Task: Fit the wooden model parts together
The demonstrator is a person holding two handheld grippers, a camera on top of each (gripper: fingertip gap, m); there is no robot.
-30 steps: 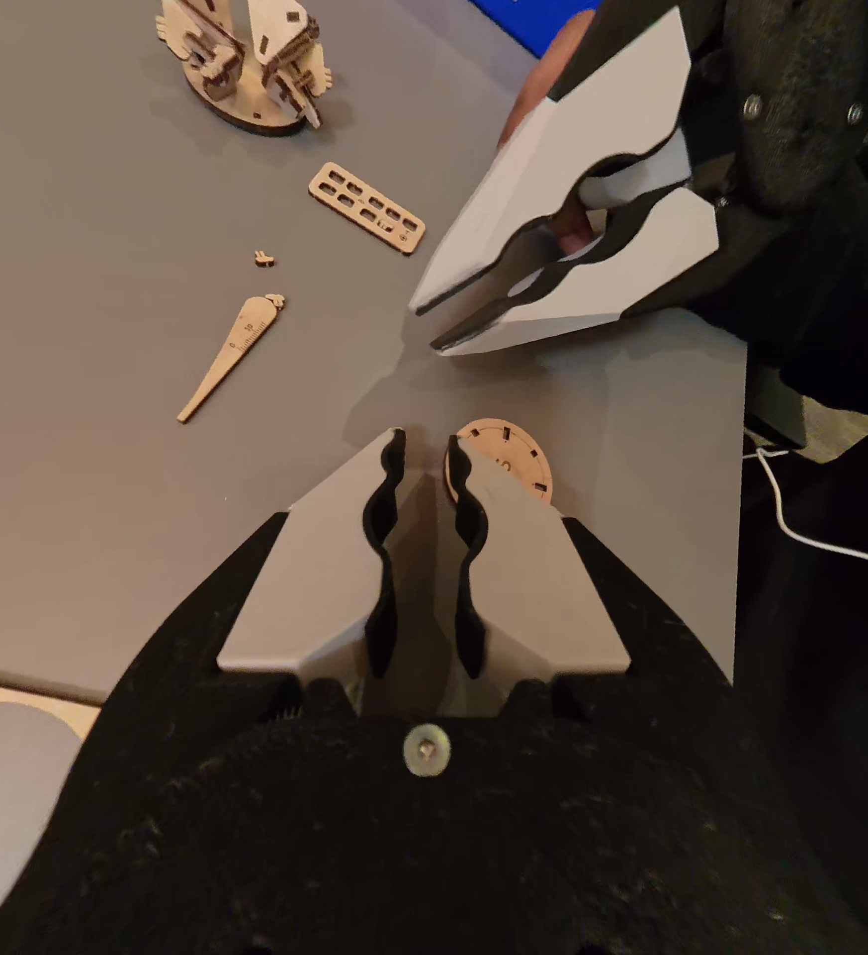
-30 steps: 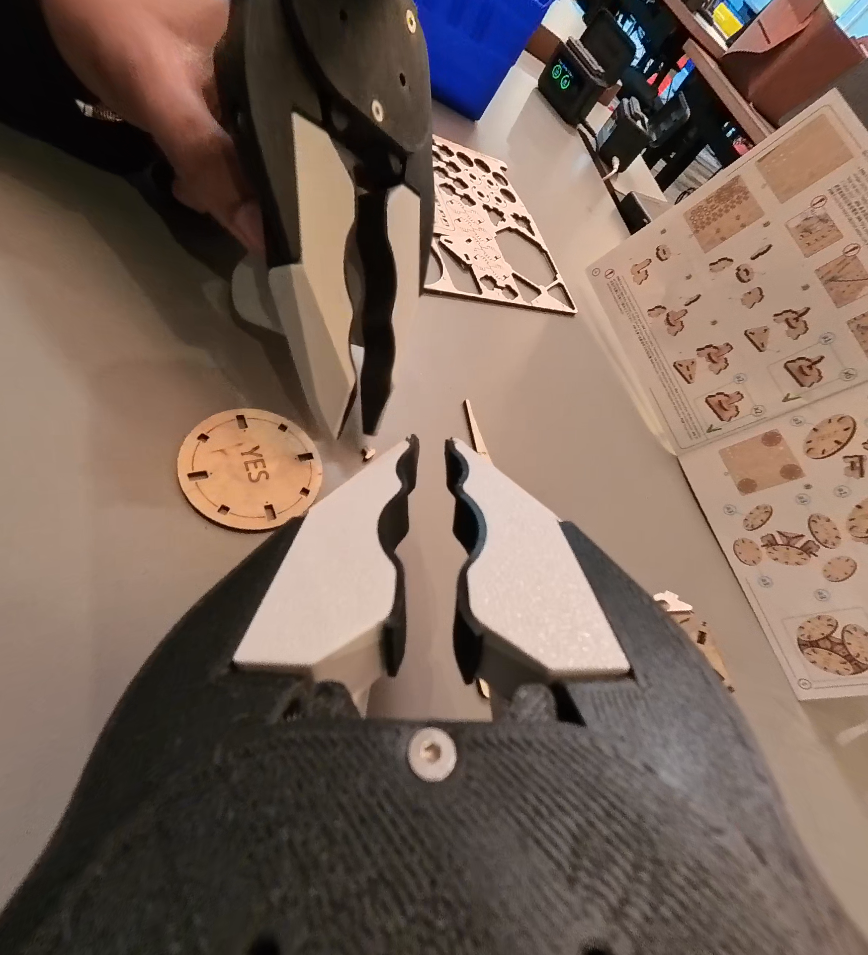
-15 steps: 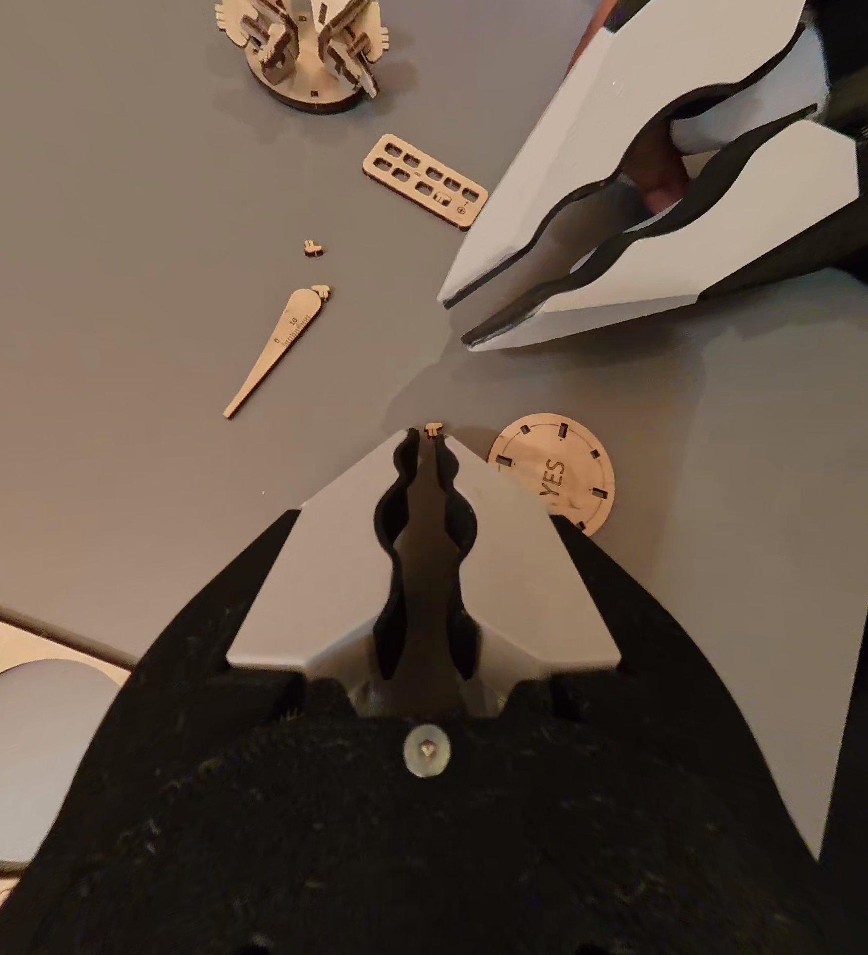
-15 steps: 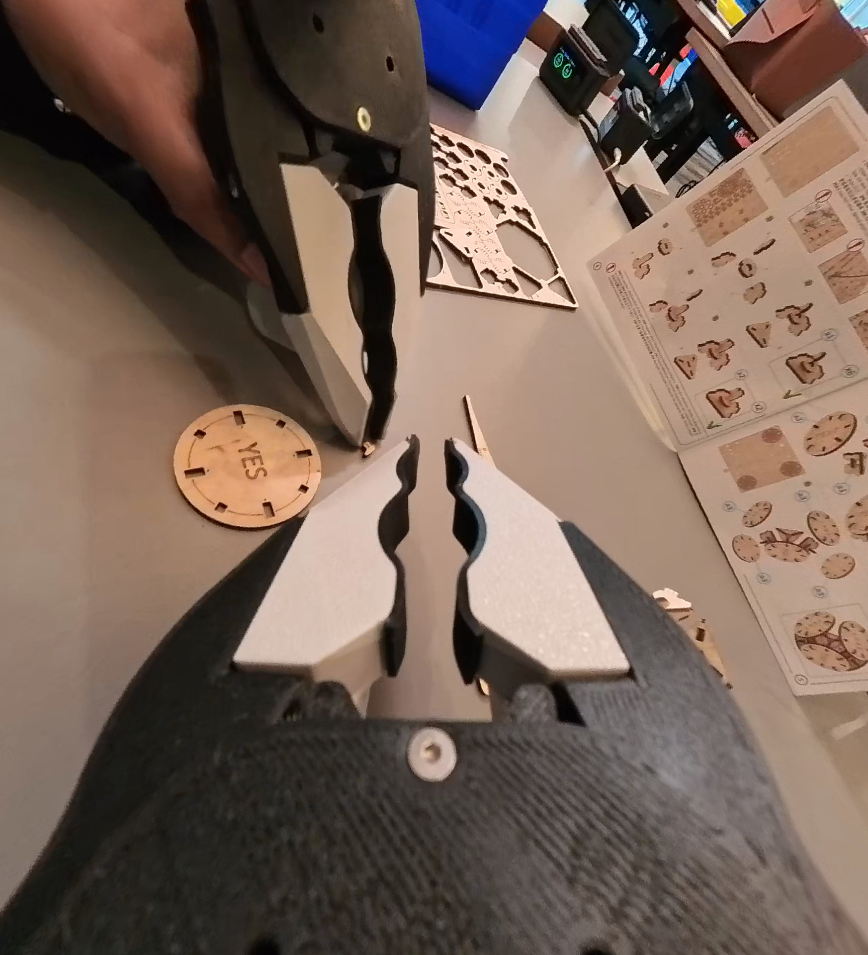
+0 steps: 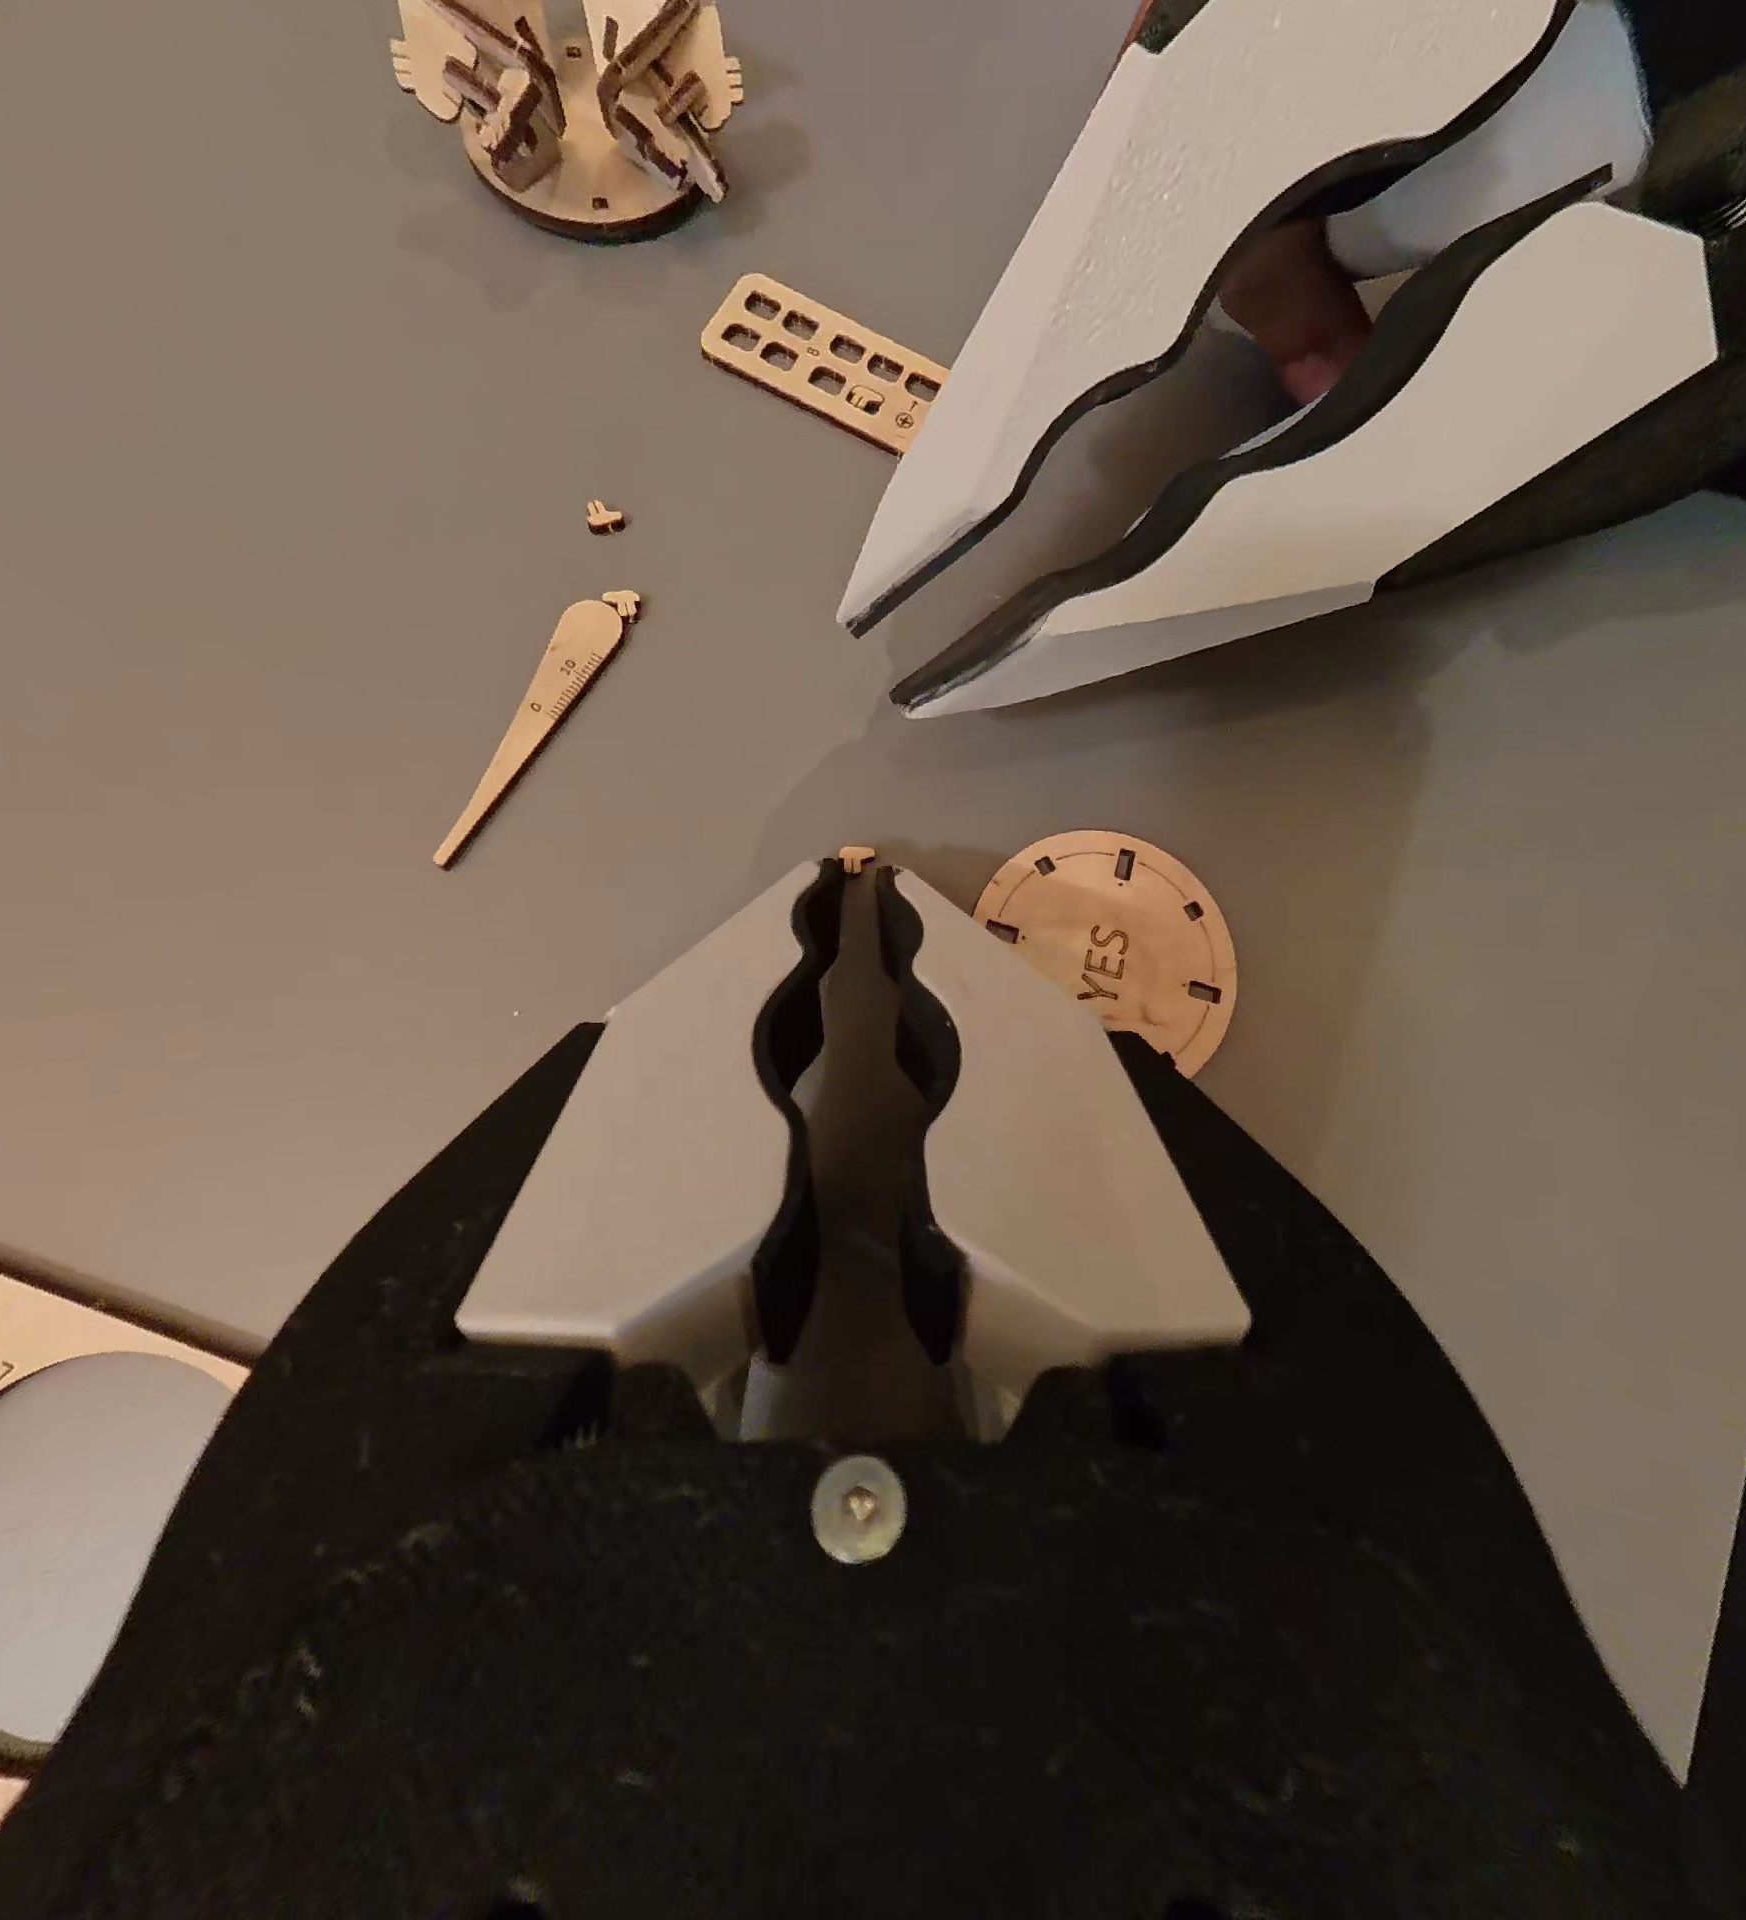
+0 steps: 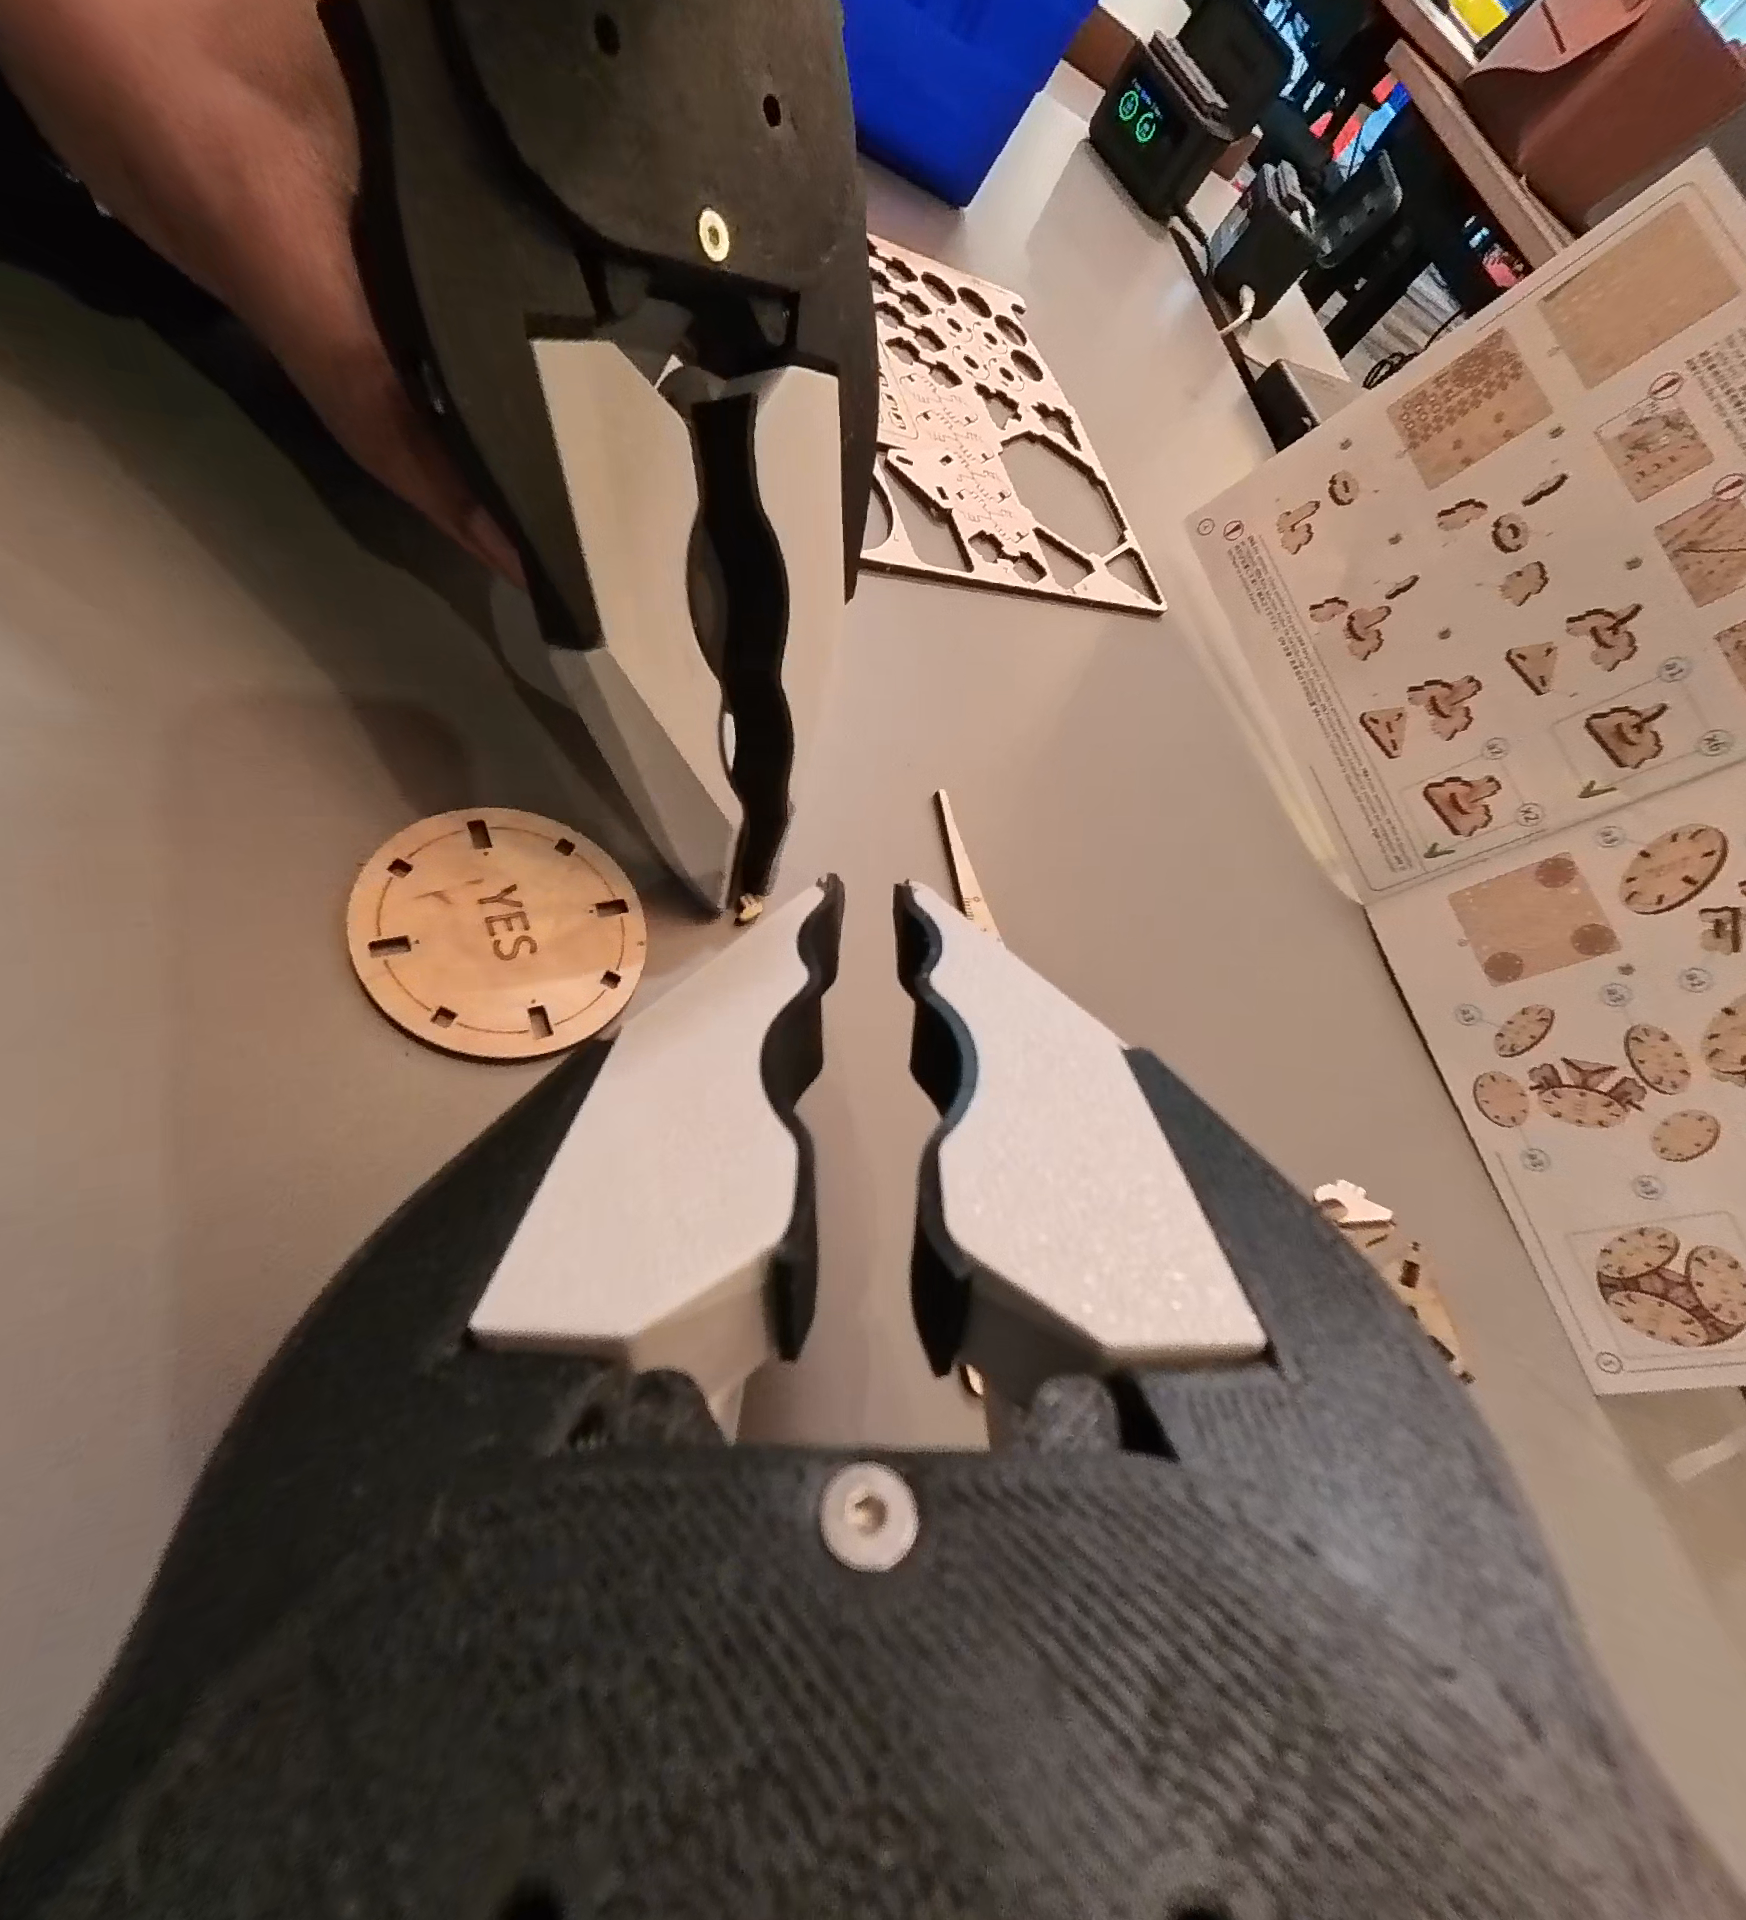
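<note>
my left gripper (image 5: pixel 856 871) is clenched on a tiny wooden peg (image 5: pixel 854 858); the peg's t-shaped head projects just past the fingertips, and the right wrist view shows the same peg (image 6: pixel 747 910) pinched at the tips, low over the grey table (image 5: pixel 225 416). just to the right of these jaws, partly under the right finger, lies a round wooden disc (image 5: pixel 1123 951) with slots around its rim and engraved lettering. ahead and to the left lie a tapered wooden pointer (image 5: pixel 536 727) and a second loose peg (image 5: pixel 602 516). further ahead are a slotted wooden strip (image 5: pixel 817 358) and an assembled wooden model (image 5: pixel 568 114).

my right gripper (image 6: pixel 867 891) is released: a clear gap stands between its pads and nothing lies in it. the left gripper's tips sit just ahead and to the left of it, the disc (image 6: pixel 495 935) further left. a printed instruction sheet (image 6: pixel 1575 727) lies to the right, and a punched-out wooden panel (image 6: pixel 994 457) is well ahead.
</note>
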